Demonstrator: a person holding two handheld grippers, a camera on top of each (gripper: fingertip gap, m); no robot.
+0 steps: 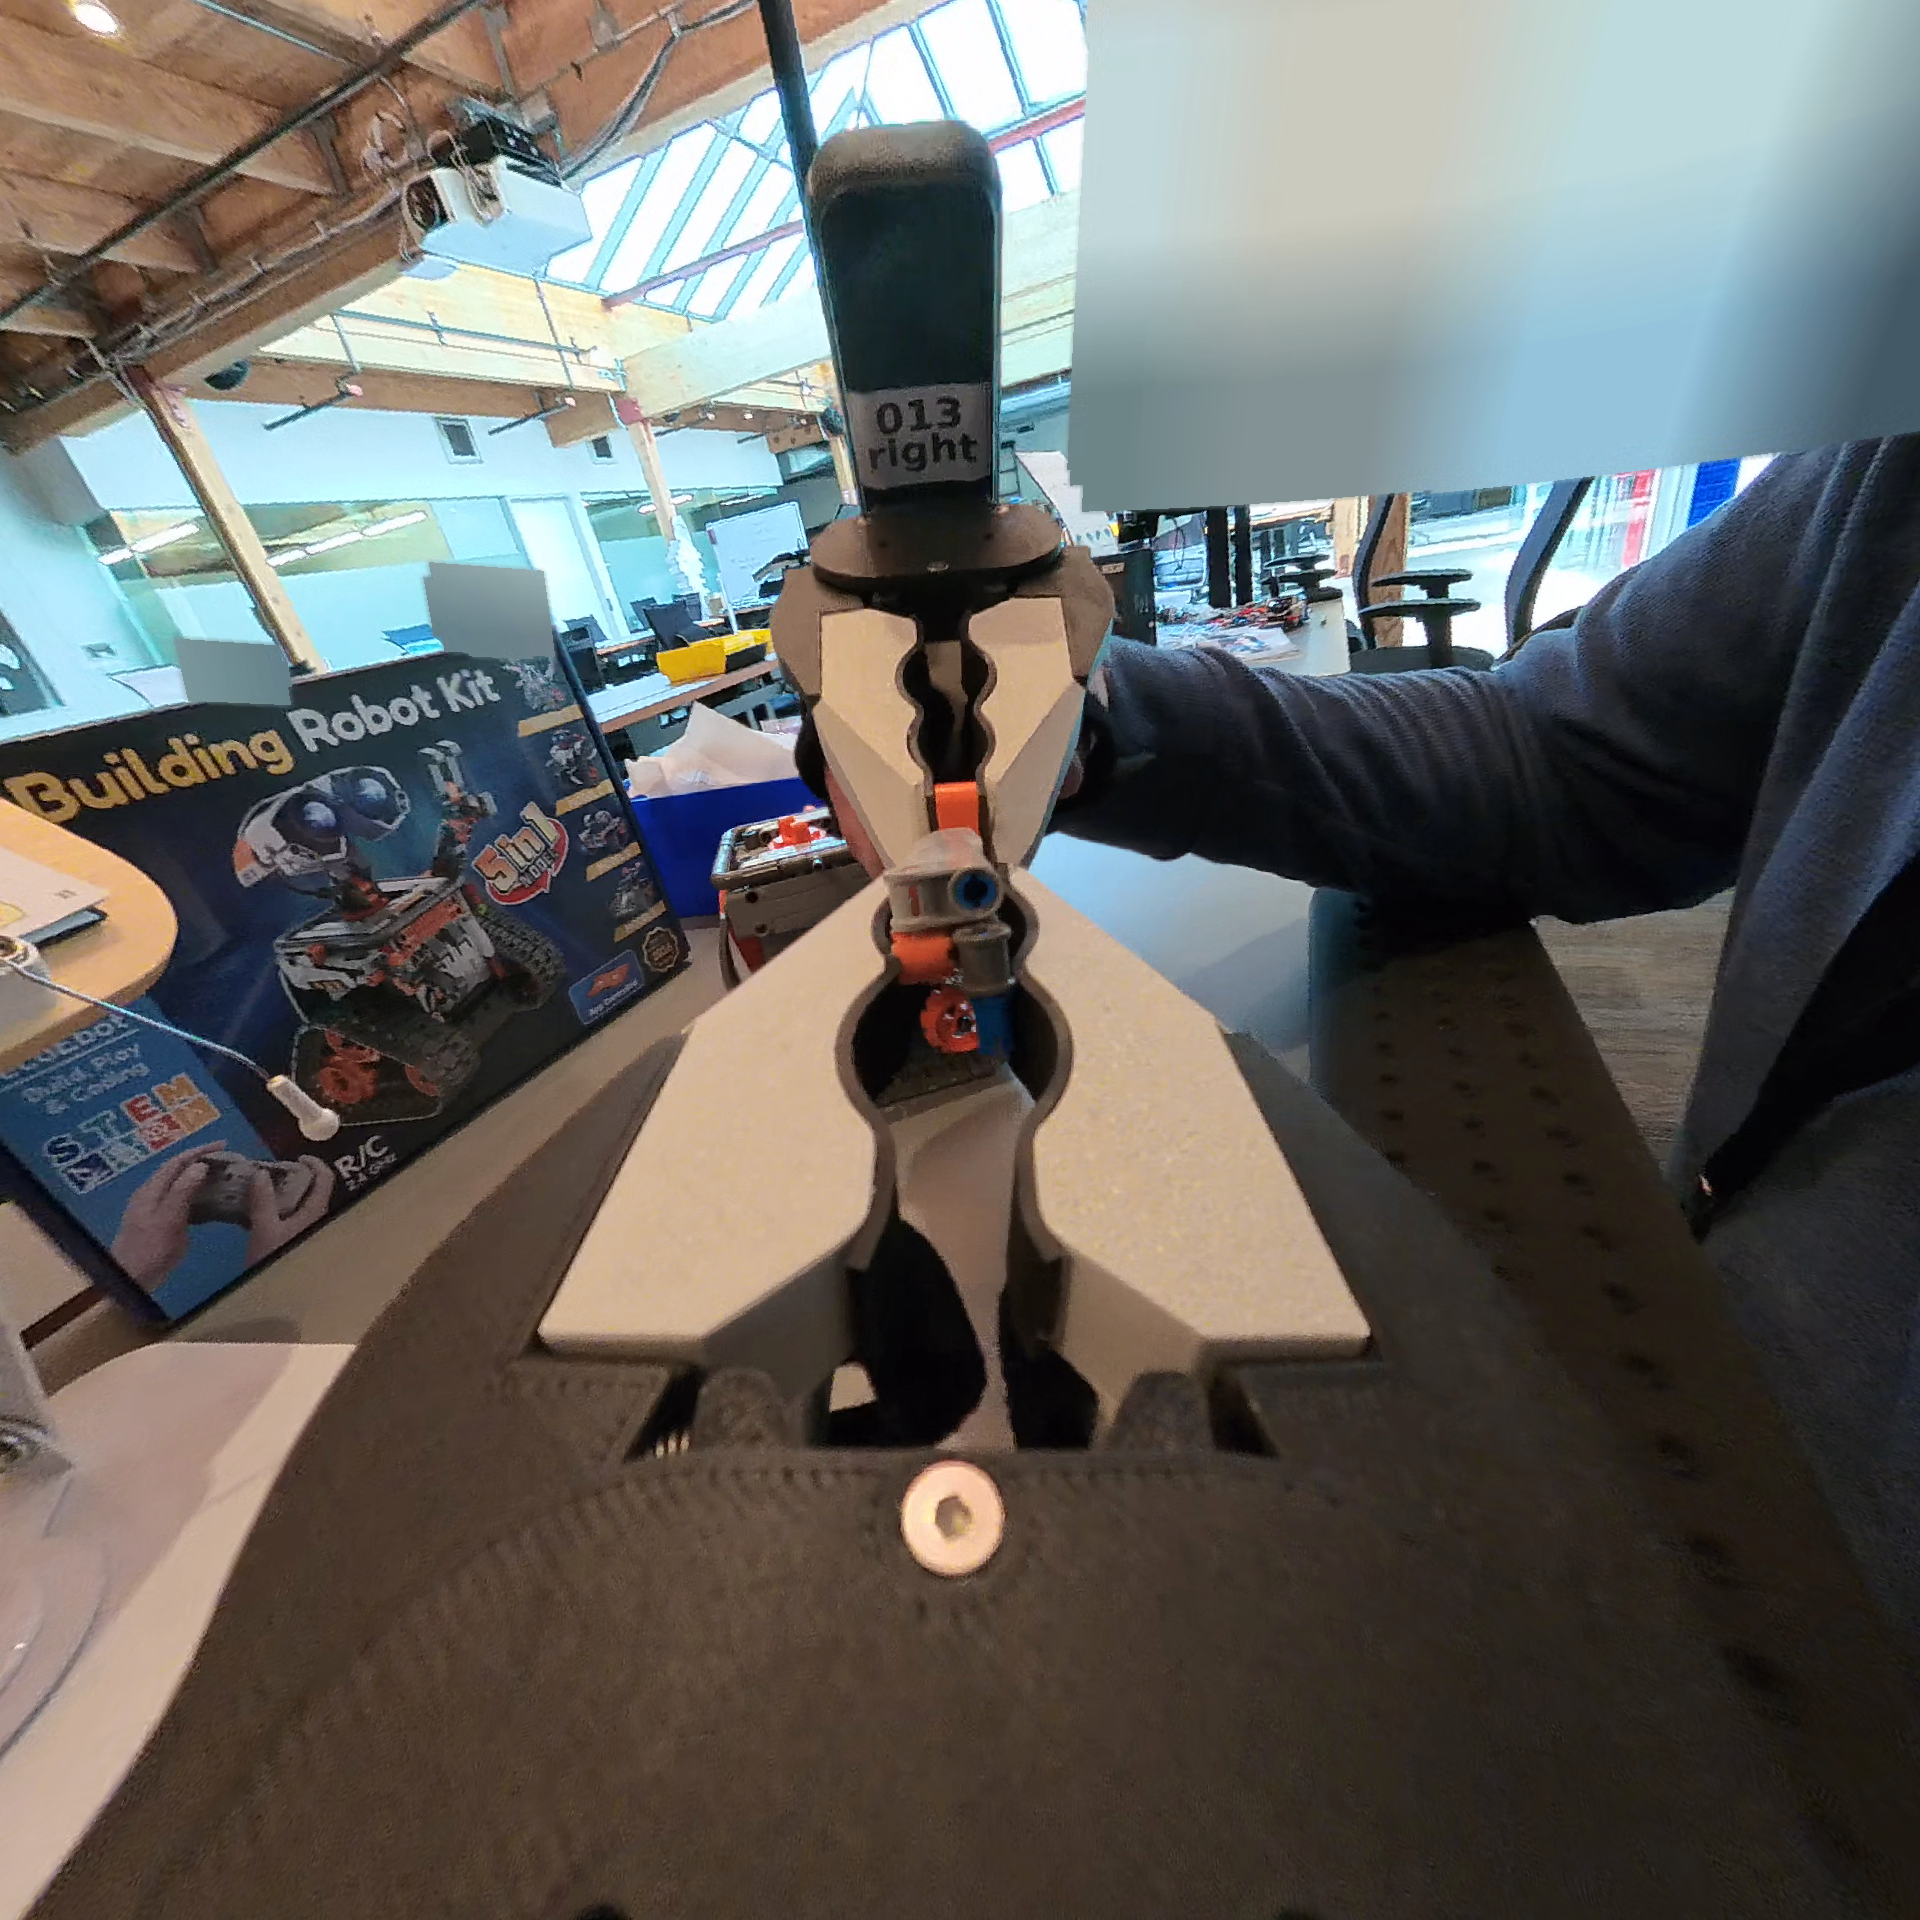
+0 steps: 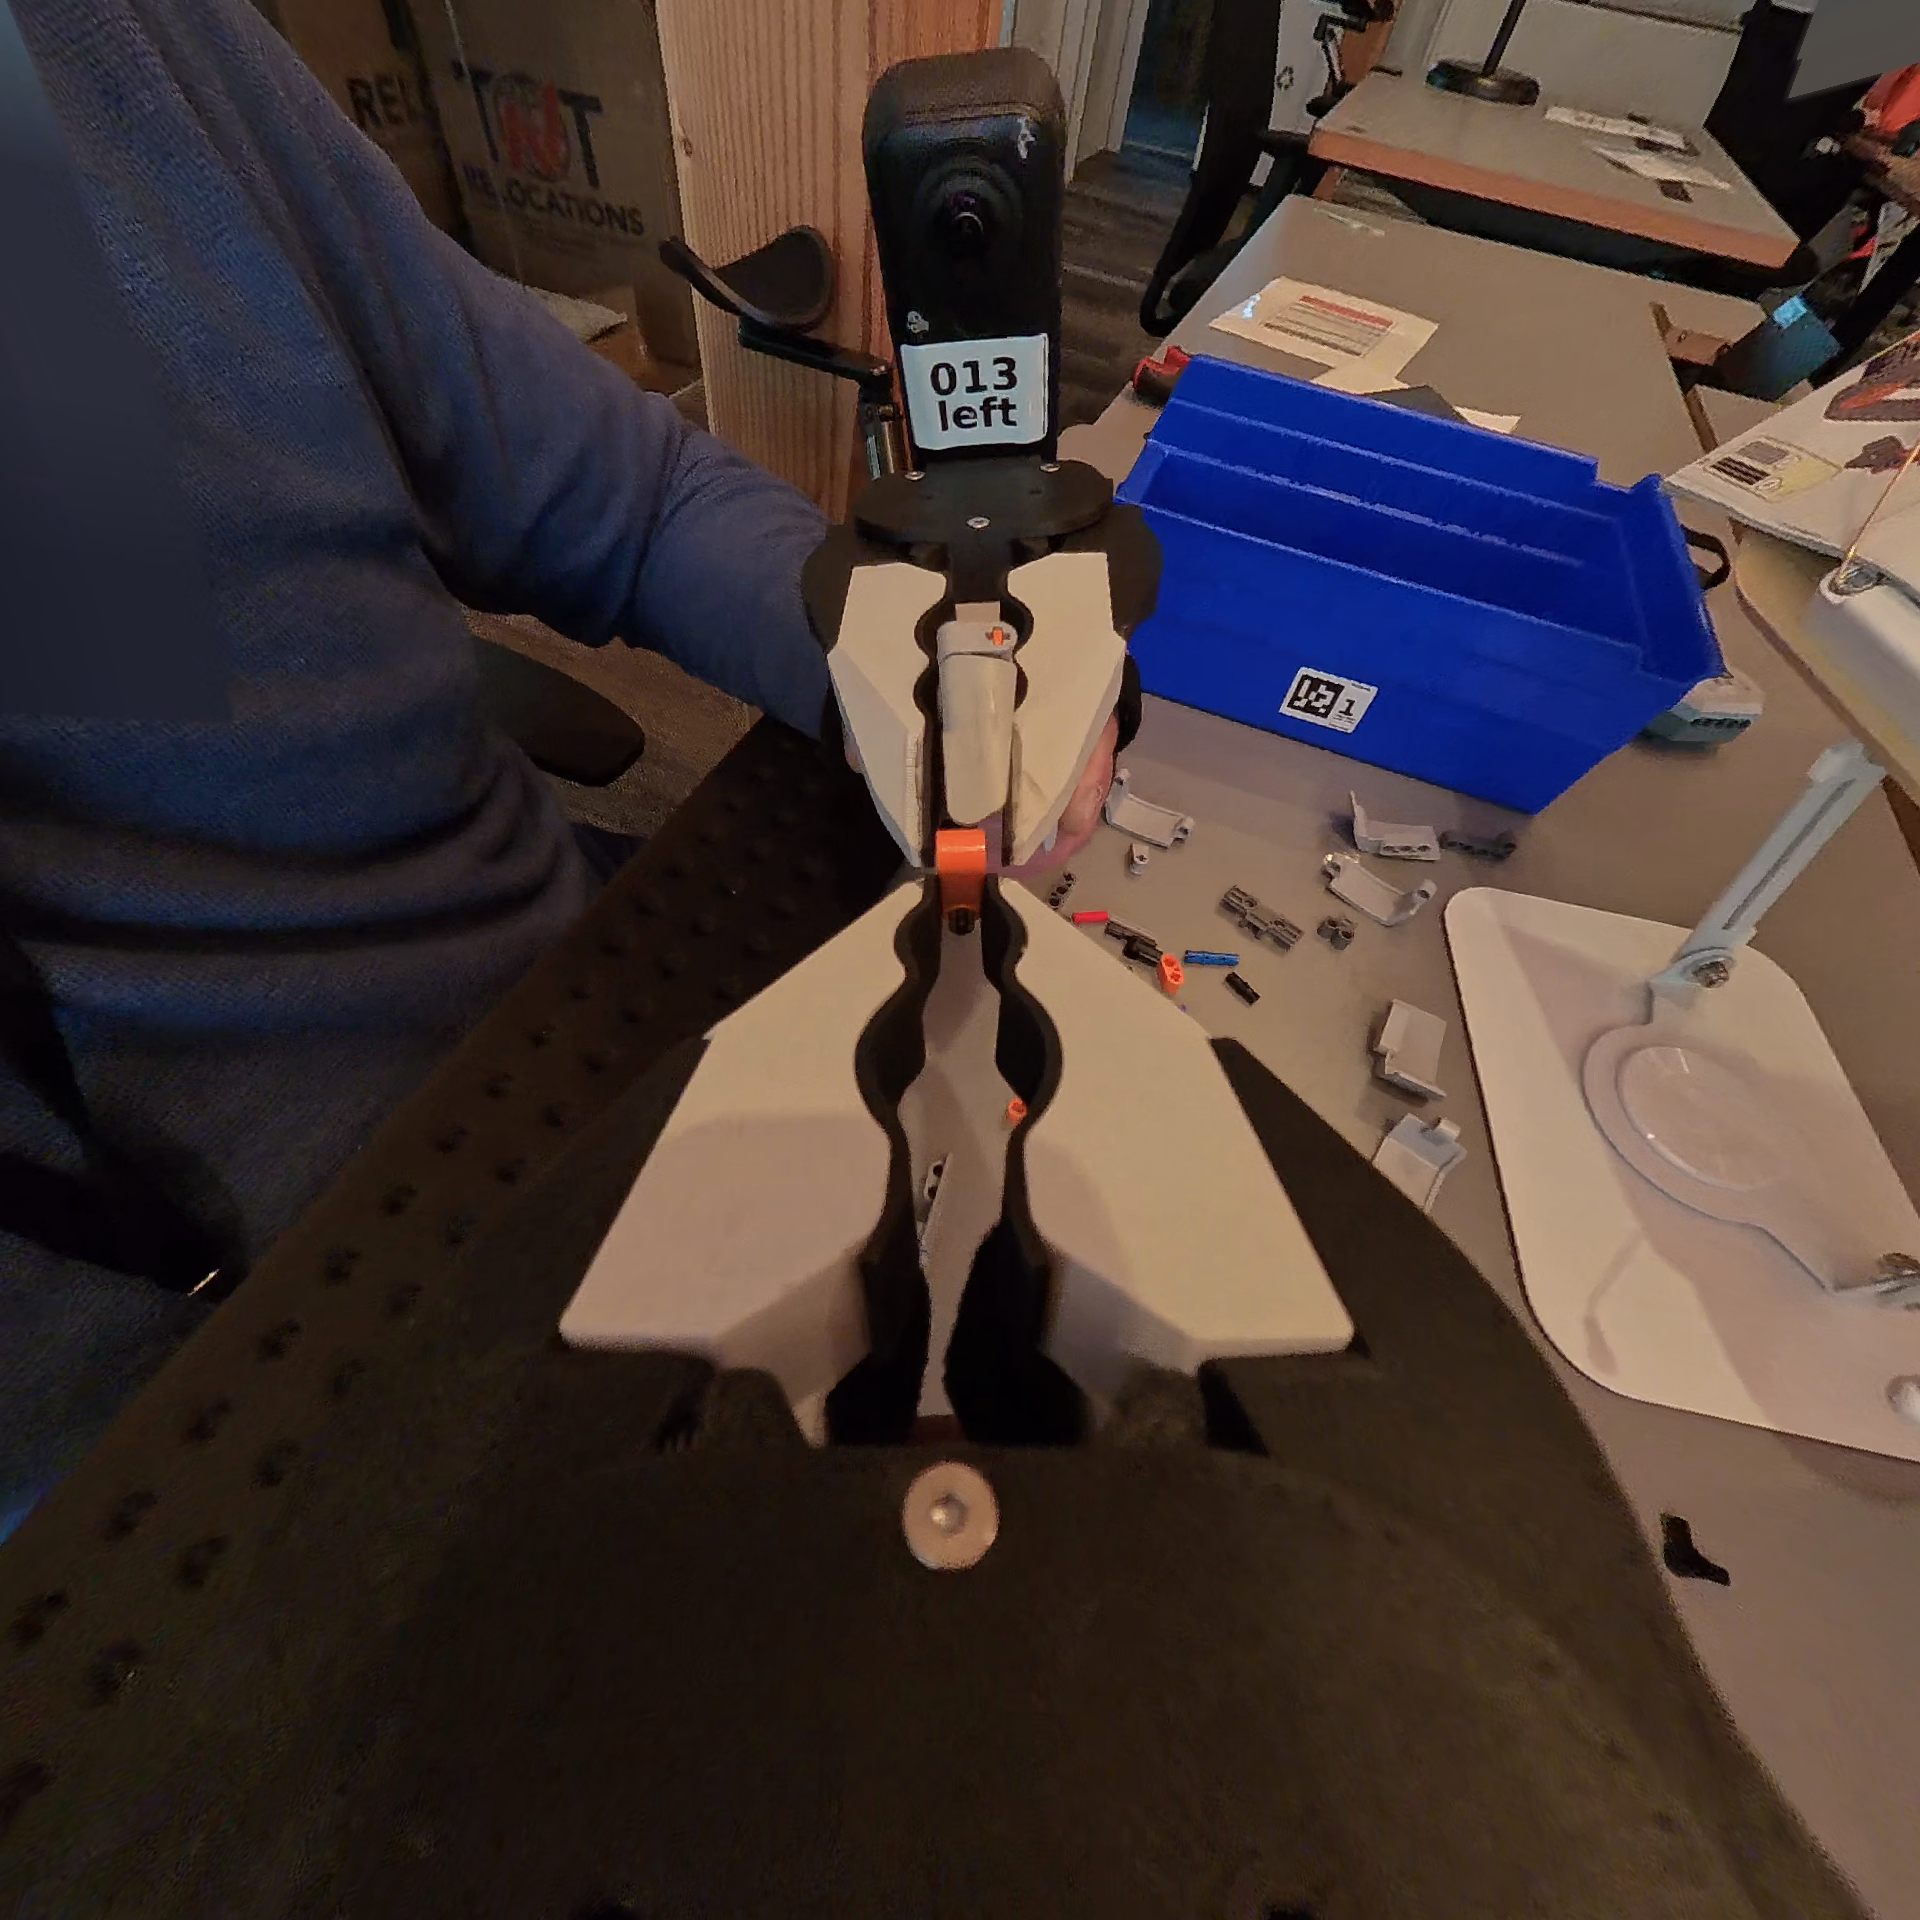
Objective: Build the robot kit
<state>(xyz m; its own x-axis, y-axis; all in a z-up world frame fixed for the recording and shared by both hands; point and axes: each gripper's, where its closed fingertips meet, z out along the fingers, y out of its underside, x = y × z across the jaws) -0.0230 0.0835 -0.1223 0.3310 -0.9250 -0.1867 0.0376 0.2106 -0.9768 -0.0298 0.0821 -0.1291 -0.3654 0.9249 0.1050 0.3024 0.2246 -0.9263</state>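
Left claw (image 1: 951, 894): fingers nearly closed, pinching a small grey-and-orange brick assembly (image 1: 951, 940) with a blue pin at its tip; the assembly sits in the narrow slot between the finger pads, held above the desk (image 1: 1195, 914).

Centre: the two claws meet tip to tip; an orange connector piece (image 2: 958, 857) sits exactly at the junction.

Right claw (image 2: 958, 883): fingers nearly closed on the lower end of that orange connector piece; its upper end meets the tips of the other claw.

Judgement on the step in hand: this looks like a mating of two small parts held in the air; keep both grips firm, hold the axes in line, press straight along the shared axis; any twist would likely cock the piece in its seat.

Further right on the desk: loose bricks (image 2: 1262, 920) scattered near a blue bin (image 2: 1403, 582); a white magnifier stand (image 2: 1683, 1091) beside them; a kit box (image 1: 312, 935) stands upright at far left in the left wrist view.
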